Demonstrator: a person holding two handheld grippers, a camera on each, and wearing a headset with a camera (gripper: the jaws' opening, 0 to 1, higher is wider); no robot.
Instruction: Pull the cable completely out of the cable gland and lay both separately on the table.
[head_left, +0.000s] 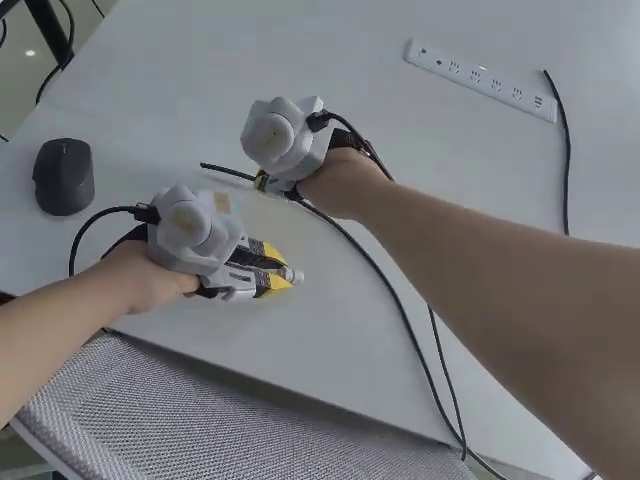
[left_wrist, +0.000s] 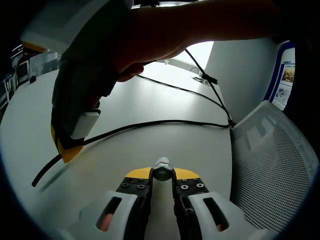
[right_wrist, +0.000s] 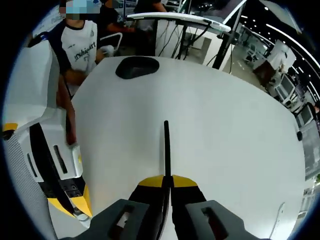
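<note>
- Black cable (right_wrist: 166, 145) is pinched between the shut yellow-tipped jaws of the right gripper (right_wrist: 167, 181). A short, straight, bare end pokes forward past the tips, out over the table (head_left: 400, 160).
- Behind those jaws, in the head view, the cable runs back under the person's right forearm and trails across the white tabletop toward its near edge.
- The pale grey cable gland (left_wrist: 161, 170) sits clamped at the very tips of the left gripper (left_wrist: 161, 176), whose jaws are drawn tight against it.
- Gland and cable are apart. In the head view the left gripper is nearer the person, and the right gripper is beyond it, farther out over the table.
- I cannot tell whether the gland or the cable's end touches the tabletop.
- In the left gripper view a length of the cable lies in a long curve on the table ahead of the gland, below the right gripper.
- A black mouse (head_left: 63, 175) rests on the table, off to the left of both grippers.
- A white power strip (head_left: 480, 78) lies near the far right of the table, with a black lead running from its end.
- A grey mesh chair (head_left: 200, 420) stands against the table's near edge.
- In the right gripper view, a person in a white T-shirt (right_wrist: 85, 45) is beyond the table's far side.
</note>
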